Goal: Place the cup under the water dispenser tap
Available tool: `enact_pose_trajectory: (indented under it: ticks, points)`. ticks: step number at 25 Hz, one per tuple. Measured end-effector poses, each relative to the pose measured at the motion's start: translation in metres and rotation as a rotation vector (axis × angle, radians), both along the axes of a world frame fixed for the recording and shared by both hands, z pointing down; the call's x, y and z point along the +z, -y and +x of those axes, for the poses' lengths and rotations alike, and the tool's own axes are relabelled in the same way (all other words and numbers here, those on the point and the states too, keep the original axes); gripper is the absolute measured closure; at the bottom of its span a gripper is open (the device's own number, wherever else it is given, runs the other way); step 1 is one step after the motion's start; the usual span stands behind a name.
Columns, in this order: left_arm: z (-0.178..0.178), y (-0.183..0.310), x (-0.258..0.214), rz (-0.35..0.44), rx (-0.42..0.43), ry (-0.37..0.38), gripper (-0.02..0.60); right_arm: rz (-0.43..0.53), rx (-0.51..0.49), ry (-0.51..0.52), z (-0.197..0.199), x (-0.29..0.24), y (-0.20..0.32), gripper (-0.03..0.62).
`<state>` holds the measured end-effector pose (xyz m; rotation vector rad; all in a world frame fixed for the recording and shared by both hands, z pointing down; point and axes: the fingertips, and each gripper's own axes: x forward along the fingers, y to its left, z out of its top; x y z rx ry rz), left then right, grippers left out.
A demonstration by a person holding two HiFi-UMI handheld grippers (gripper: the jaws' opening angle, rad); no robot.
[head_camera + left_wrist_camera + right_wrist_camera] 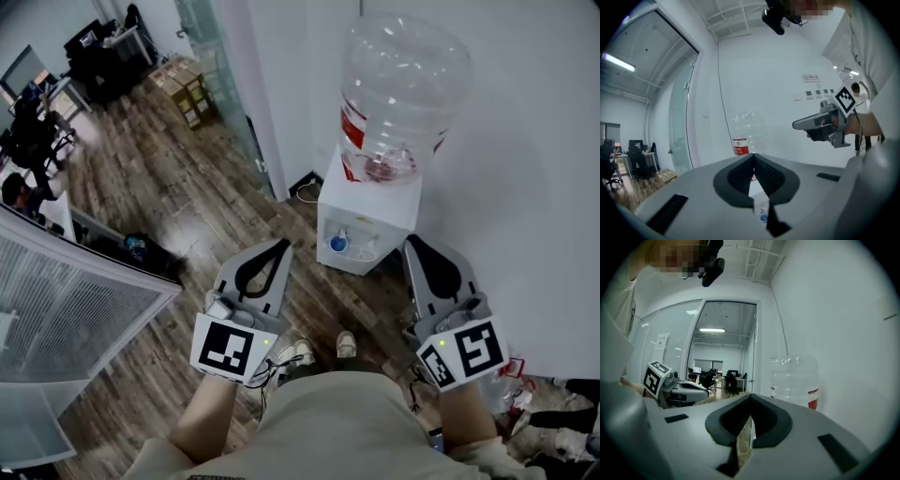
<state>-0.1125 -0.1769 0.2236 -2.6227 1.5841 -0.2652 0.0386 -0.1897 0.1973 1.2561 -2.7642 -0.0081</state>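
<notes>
A white water dispenser point(367, 214) stands against the wall with a large clear bottle point(403, 94) on top. A blue tap point(337, 244) shows on its front. I cannot make out a cup in any view. My left gripper point(283, 247) is held in front of the dispenser, to its left, shut with nothing between its jaws. My right gripper point(413, 242) is close to the dispenser's right side, also shut and empty. The left gripper view shows its jaw tips point(753, 157) meeting, the bottle point(747, 133) beyond and the right gripper point(802, 124) alongside. In the right gripper view the bottle point(794, 380) stands ahead of the shut jaws point(750, 397).
Wooden floor runs between a glass partition point(220, 84) and a white grille panel point(66, 309) at the left. Cardboard boxes point(185, 89) and office desks with seated people lie at the far left. A cable point(305, 192) lies by the dispenser's base. Bags point(539, 398) sit at the lower right.
</notes>
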Motion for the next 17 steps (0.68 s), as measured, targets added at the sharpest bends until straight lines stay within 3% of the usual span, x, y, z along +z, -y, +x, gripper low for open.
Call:
enact_pose_trajectory:
  ticks: [17]
  points:
    - [0.0001,-0.0037,-0.0071,-0.005,-0.001,-0.017,0.575,0.0,-0.024,-0.012,-0.0048,-0.0009,0.0068,0.588]
